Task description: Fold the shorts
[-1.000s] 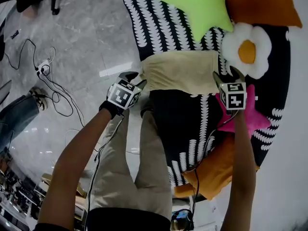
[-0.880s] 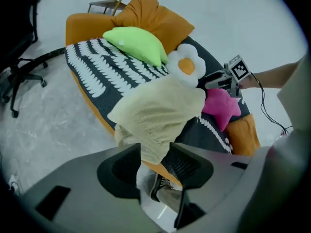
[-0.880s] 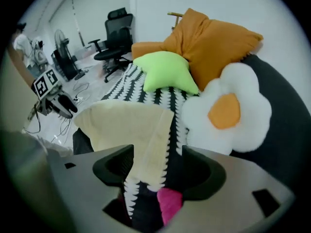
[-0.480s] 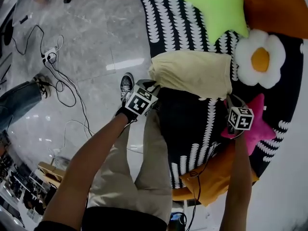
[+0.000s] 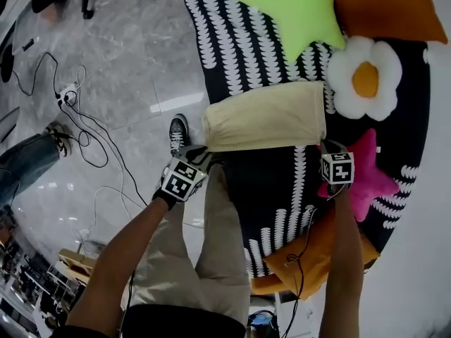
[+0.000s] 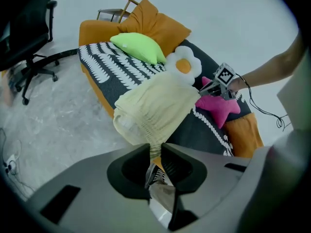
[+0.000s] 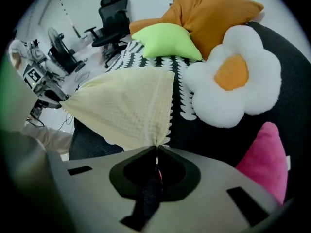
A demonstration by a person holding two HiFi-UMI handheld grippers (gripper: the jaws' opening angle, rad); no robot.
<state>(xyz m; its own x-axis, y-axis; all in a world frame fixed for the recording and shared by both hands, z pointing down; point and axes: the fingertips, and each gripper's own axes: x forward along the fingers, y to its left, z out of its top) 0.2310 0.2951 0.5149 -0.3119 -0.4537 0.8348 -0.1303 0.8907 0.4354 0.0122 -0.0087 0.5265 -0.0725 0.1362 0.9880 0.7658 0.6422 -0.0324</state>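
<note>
The pale yellow shorts [image 5: 264, 118] lie across the black-and-white patterned cover [image 5: 239, 41], stretched between my two grippers. My left gripper [image 5: 204, 152] is at their near left corner by the sofa's edge. Its jaws are closing, with the gathered waistband [image 6: 154, 130] pinched between them. My right gripper [image 5: 325, 146] points down at the near right corner, shut on a tip of the cloth. In the right gripper view the shorts [image 7: 126, 106] fan out from the shut right gripper [image 7: 156, 150]. In the left gripper view the left gripper [image 6: 155, 149] holds the bunched fabric.
A green star pillow [image 5: 292, 9], an egg-flower pillow [image 5: 365, 76], a pink star pillow [image 5: 370, 178] and orange cushions [image 5: 384, 2] ring the shorts. My own legs and a shoe [image 5: 177, 129] stand at the sofa's edge. Cables [image 5: 77, 111] trail over the marble floor.
Both grippers have come back toward me at the shorts' near corners, the right one lower. The shorts now lie pulled out longer and straighter between them.
</note>
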